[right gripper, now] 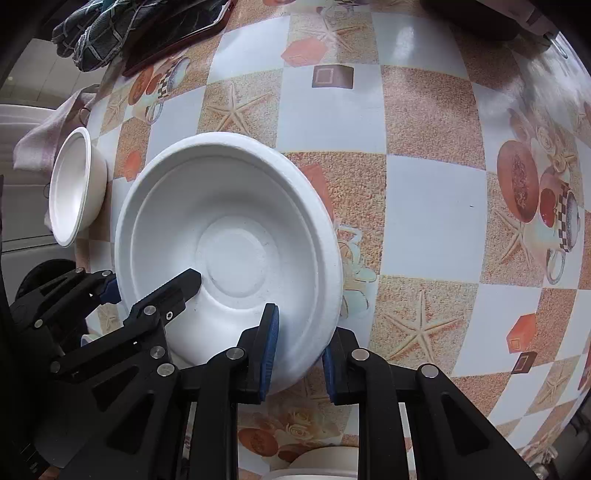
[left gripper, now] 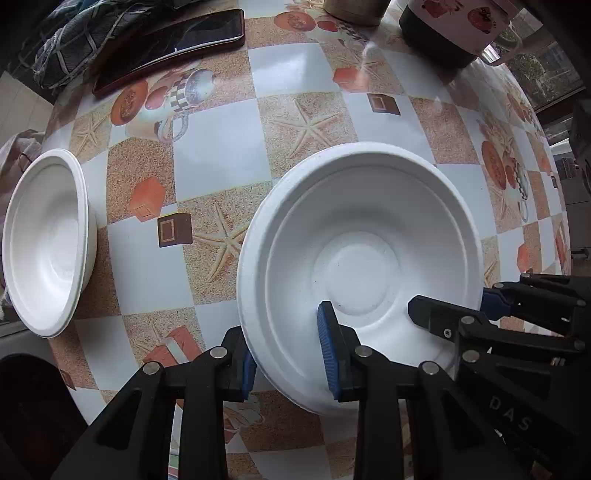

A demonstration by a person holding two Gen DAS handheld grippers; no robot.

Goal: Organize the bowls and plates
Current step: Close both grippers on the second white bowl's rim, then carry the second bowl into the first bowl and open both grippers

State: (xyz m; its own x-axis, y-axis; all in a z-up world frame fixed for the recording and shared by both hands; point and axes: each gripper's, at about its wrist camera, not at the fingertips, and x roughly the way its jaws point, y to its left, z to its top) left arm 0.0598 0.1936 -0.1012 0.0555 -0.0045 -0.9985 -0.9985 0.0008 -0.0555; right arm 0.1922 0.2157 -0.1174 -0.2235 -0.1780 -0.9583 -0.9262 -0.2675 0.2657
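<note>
A large white bowl (left gripper: pixel 365 243) sits on the patterned table, also in the right wrist view (right gripper: pixel 229 229). My left gripper (left gripper: pixel 290 360) straddles its near-left rim, one blue pad inside and one outside, jaws still apart. My right gripper (right gripper: pixel 301 354) straddles the near-right rim the same way. Each gripper shows in the other's view: the right one (left gripper: pixel 448 308) and the left one (right gripper: pixel 155 286). A second white bowl (left gripper: pixel 48 240) stands at the table's left edge, also seen in the right wrist view (right gripper: pixel 75 190).
A phone (left gripper: pixel 170 48) and a checked cloth (left gripper: pixel 74 40) lie at the far left. A dark-based jar (left gripper: pixel 443 33) and a mug stand at the far right. Another white rim (right gripper: pixel 325 461) shows at the bottom of the right wrist view. The table (right gripper: pixel 436 206) has a checkered starfish print.
</note>
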